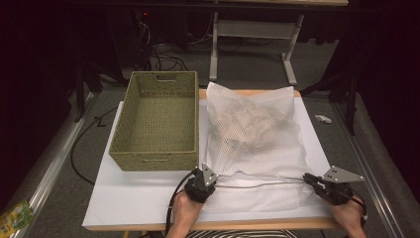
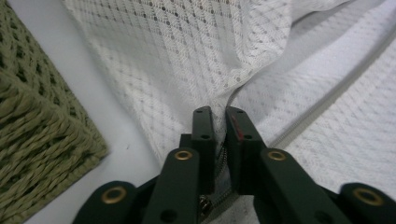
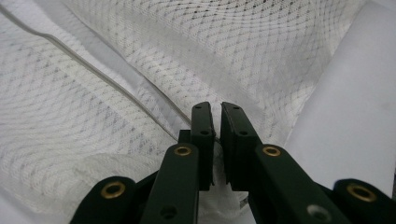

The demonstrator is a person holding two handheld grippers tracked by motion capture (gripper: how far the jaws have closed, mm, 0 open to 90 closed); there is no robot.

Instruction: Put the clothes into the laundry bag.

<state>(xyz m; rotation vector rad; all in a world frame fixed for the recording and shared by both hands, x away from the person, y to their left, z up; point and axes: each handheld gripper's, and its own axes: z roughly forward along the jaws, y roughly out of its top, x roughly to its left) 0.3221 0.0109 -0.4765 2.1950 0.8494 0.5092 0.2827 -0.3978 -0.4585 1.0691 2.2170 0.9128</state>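
Bag [image 1: 252, 134] lies on table [image 1: 129, 198], just right of basket [image 1: 157, 119]. Your L gripper [image 1: 214, 179] & R gripper [image 1: 309, 178] both clamp bag's zipper edge [image 1: 262, 177] w/ jaws nearly closed.

White mesh bag [image 1: 252, 134] – full, zipped, flat beside wicker basket [image 1: 157, 121].
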